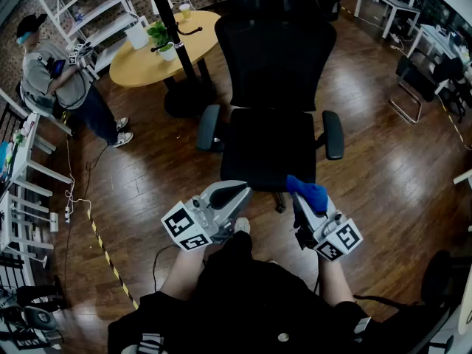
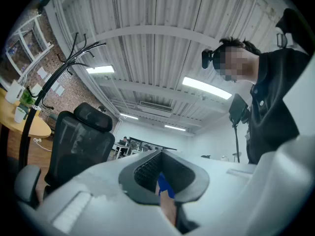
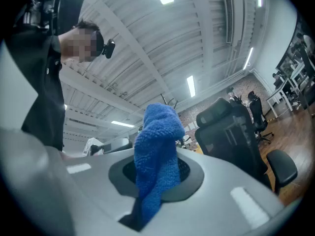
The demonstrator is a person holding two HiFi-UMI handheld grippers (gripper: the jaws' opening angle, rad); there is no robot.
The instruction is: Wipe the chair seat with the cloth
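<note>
Blue cloth point(image 1: 308, 192) is clamped in the right gripper point(image 1: 302, 203), bunched above its jaws, just short of the front edge of the chair seat point(image 1: 269, 153). Left gripper point(image 1: 234, 192): jaws pressed together, nothing gripped, near the same edge. The seat lies open ahead of both grippers, bounded by two armrests point(image 1: 208, 127). Wooden floor point(image 1: 376, 161) spreads to either side.

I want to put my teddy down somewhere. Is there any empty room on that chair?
Yes. The black seat is bare between the two armrests, right up to the backrest. Near its front edge it is crowded: the left tool and the right tool, gripping the blue cloth, hover there. The round yellow table already holds a potted plant.
</note>
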